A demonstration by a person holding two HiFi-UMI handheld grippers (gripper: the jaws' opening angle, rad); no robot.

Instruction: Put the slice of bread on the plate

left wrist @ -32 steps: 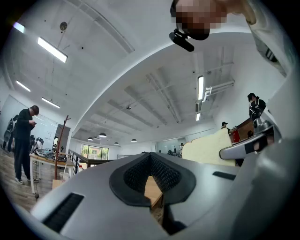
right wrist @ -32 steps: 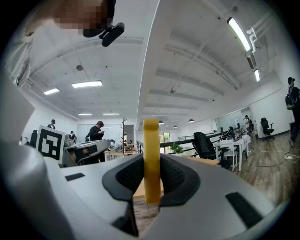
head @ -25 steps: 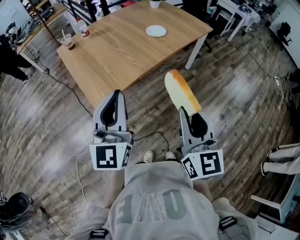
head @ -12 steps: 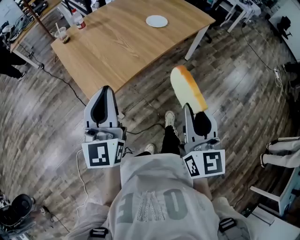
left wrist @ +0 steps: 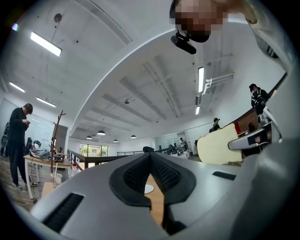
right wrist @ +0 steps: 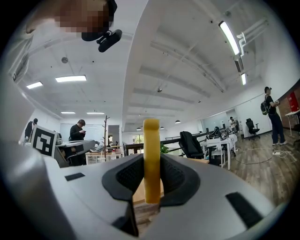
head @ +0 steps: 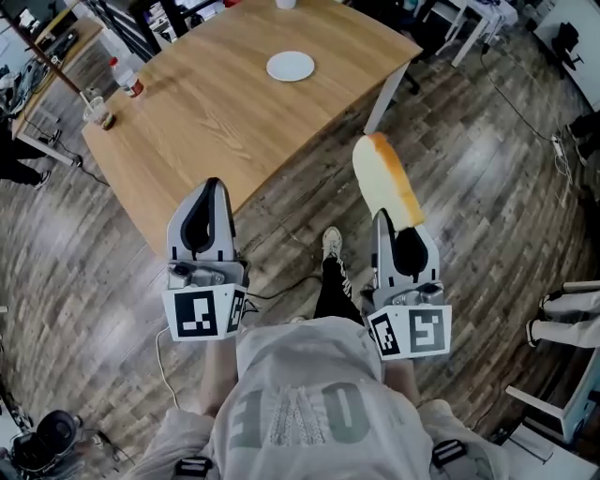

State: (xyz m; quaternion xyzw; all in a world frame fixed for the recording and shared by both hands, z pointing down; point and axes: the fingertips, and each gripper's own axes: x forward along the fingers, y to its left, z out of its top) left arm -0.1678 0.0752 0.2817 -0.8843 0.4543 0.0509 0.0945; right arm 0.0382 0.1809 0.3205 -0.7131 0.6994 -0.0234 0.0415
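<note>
The slice of bread (head: 384, 178), pale with a golden crust, sticks up and forward out of my right gripper (head: 395, 221), which is shut on its lower end. In the right gripper view the bread (right wrist: 151, 157) stands edge-on between the pads. My left gripper (head: 210, 190) is shut with nothing in it, level with the right one, over the wooden floor just short of the table. The white plate (head: 290, 66) lies bare on the far part of the wooden table (head: 225, 122). In the left gripper view the bread (left wrist: 218, 150) shows to the right and the plate (left wrist: 148, 189) low ahead.
A bottle (head: 125, 77) and a cup with a straw (head: 98, 111) stand at the table's left corner, and a white cup (head: 286, 3) at its far edge. A cable (head: 281, 286) runs over the floor by my shoe (head: 333, 246). Desks and chairs stand beyond, with people about.
Both grippers have been carried forward towards the table, and its near corner is now closer. My foot has stepped forward. The bread stays in the right gripper.
</note>
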